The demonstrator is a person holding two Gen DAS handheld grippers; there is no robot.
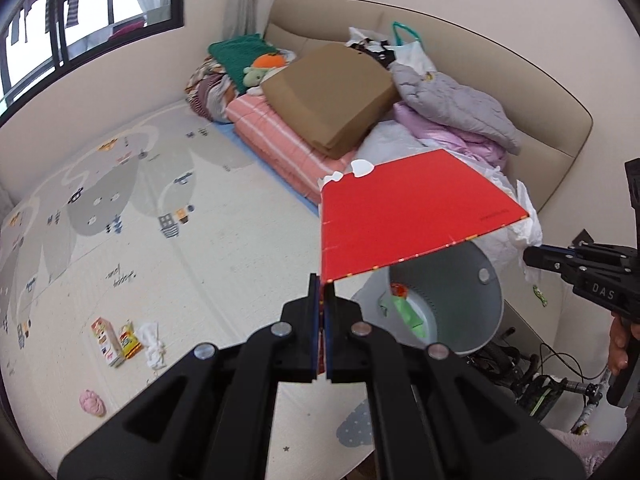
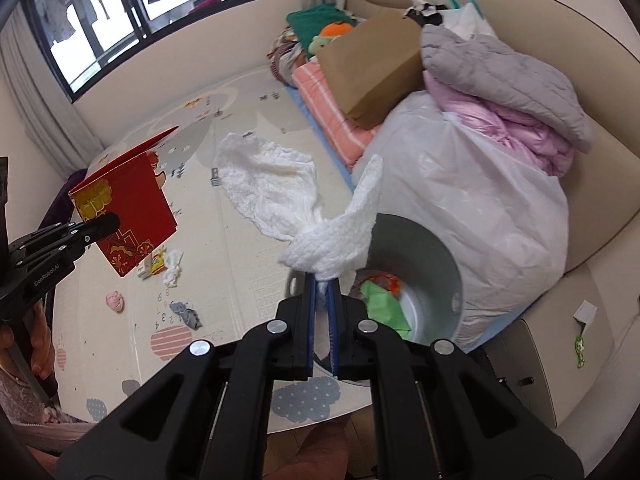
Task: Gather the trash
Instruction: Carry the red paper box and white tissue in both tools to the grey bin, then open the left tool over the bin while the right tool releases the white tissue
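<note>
Patterned play mat (image 1: 168, 216) underfoot, small boxes (image 1: 114, 340) and a crumpled tissue (image 1: 154, 344) lying at its left. Left gripper (image 1: 323, 280) pinches a red envelope (image 1: 404, 212), aloft above the grey bin (image 1: 486, 312). Right gripper (image 2: 323, 280) clamps a white paper towel (image 2: 296, 204) beside the bin's rim.

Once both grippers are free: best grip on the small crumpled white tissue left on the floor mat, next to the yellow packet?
Take the crumpled white tissue from straight above, jaws closing across its narrow bunched middle. It lies flat and soft on the patterned floor mat, so no edge stands proud. Come in from its open side, away from the yellow packet, which it touches.
</note>
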